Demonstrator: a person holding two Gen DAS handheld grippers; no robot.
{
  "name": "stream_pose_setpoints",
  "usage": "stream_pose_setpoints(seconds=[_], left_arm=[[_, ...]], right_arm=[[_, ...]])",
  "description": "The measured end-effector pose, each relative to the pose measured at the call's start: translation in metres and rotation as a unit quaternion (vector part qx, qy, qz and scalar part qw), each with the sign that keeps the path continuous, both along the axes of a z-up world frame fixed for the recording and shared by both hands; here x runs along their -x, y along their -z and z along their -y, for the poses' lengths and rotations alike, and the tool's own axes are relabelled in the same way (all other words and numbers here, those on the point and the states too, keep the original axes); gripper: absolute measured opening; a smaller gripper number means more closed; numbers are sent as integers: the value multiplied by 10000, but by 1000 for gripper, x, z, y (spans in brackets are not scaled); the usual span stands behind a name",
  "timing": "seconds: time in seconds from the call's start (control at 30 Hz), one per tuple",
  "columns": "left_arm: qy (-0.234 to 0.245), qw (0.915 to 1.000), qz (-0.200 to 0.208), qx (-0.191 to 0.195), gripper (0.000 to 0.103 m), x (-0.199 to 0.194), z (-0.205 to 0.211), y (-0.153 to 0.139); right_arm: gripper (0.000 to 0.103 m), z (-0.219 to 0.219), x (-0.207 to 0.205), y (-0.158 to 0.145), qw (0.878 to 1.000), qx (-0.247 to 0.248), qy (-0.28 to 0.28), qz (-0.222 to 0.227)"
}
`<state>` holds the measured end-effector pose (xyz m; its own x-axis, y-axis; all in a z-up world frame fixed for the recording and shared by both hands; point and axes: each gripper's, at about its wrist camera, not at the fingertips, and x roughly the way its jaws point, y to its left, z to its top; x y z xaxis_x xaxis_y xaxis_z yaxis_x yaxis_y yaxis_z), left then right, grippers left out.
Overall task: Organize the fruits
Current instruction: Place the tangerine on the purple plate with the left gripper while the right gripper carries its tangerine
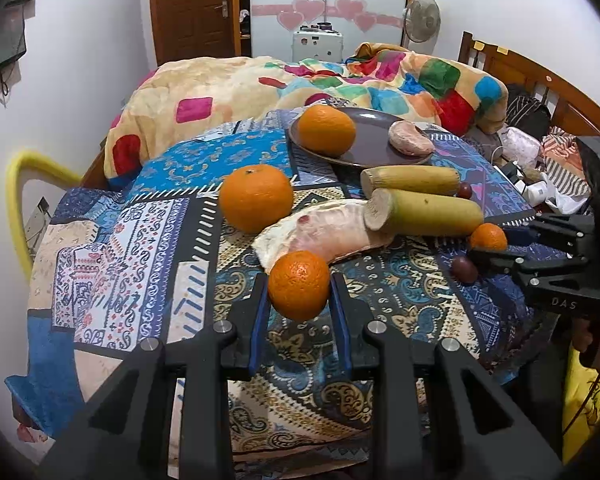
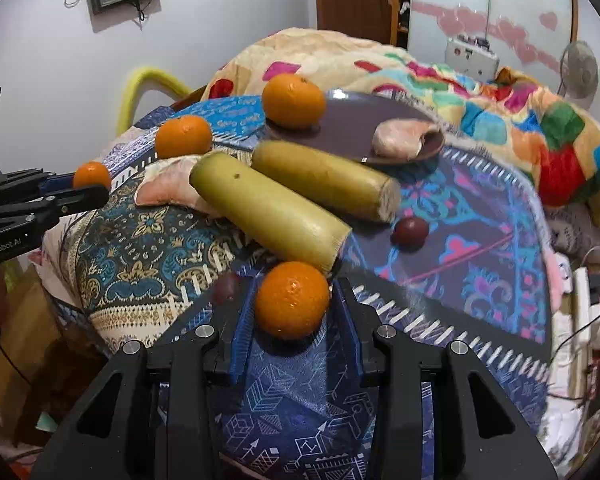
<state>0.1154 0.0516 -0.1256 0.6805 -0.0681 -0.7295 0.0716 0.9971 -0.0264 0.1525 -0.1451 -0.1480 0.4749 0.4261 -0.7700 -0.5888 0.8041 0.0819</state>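
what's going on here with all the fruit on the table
A person is sorting fruit with two handheld grippers. The left gripper has its fingers around one orange, and the right gripper brackets another orange. One more orange and a pinkish piece already sit on the dark plate. Two yellow-green stalks, a loose orange and small dark fruits remain on the patterned cloth.

Around the plate: your near approach is blocked by two stalks lying side by side just before its rim, with a pink peel under the nearer one. An orange stands left of them. Bare cloth lies open farther left.
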Motion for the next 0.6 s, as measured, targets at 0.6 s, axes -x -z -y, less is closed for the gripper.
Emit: stream_pose_setpoints(seconds=[0.6], left_arm=[[191, 9994, 260, 157, 29, -43, 25, -22]], right_arm=[[32, 19, -18, -35, 9979, -299, 208, 532]])
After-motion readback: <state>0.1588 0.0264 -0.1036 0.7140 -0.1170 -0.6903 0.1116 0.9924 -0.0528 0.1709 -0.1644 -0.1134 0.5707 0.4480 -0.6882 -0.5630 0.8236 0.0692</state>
